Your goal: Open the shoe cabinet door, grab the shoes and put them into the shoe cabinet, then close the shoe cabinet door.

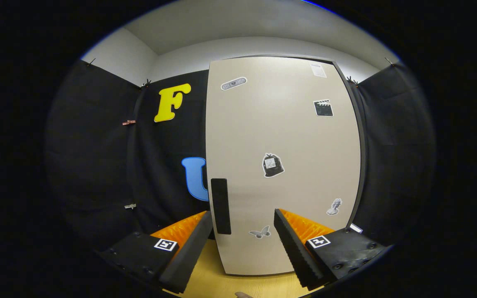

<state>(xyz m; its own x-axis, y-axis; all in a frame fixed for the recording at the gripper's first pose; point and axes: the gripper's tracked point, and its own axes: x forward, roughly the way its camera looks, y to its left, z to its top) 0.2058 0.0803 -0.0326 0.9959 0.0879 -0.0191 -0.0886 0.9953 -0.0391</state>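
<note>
The shoe cabinet door is seen closed and upright, standing on a light wooden floor just beyond the gripper. The gripper is held with its fingers spread wide apart and nothing is gripped between them; the lower part of the door is framed in the gap. A dark upright handle is set on the door near its left edge, low down, just ahead of the left finger and apart from it. The right finger is seen in front of the lower right part of the door; whether it touches the door cannot be told.

Several stickers are spread over the door: a butterfly sticker lies low on the door between the two fingers, a dark bag-shaped sticker sits near the door's middle, a clapperboard sticker is placed toward the upper right, and a plaster-shaped sticker is near the upper left. Black cloth hangs on either side of the door, held with small clips.
</note>
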